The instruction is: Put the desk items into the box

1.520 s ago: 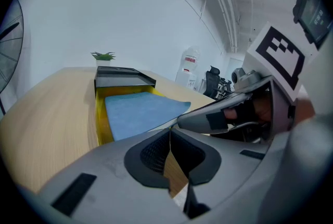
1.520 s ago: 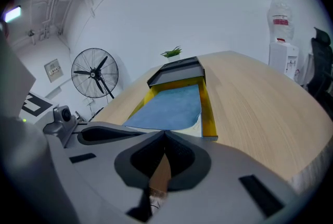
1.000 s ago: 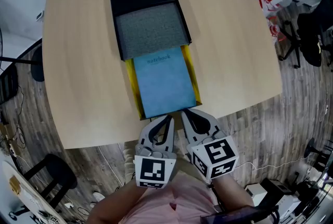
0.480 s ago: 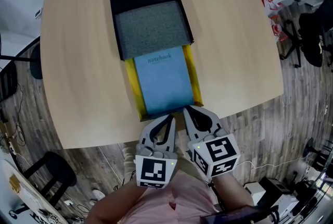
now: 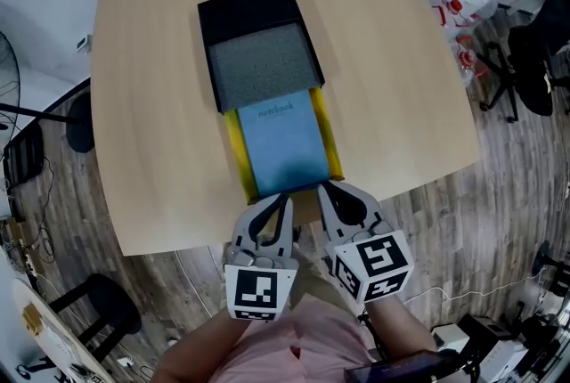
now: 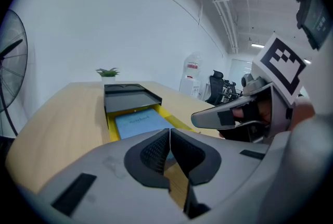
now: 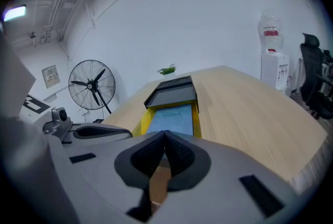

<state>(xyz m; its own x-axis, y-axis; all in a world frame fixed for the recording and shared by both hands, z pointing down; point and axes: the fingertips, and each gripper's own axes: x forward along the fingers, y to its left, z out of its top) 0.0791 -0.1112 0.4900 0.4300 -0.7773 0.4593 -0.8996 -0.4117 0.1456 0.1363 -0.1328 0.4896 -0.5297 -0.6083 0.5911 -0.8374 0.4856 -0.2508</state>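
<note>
Left gripper (image 5: 286, 198) and right gripper (image 5: 322, 188) both pressed shut, empty, at the pale wooden table's (image 5: 151, 114) near edge; the blue notebook (image 5: 280, 145) lies in the shallow yellow tray (image 5: 234, 151) poking from under the black grey-lined box (image 5: 251, 9), maybe boxed, maybe not.

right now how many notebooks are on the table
1: the blue notebook lies in the yellow tray at the black box's near end. Others may be hidden under that box.

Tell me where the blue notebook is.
Head view, centre of the table: the blue notebook lies inside the yellow box, directly on the near side of the black tray.
</note>
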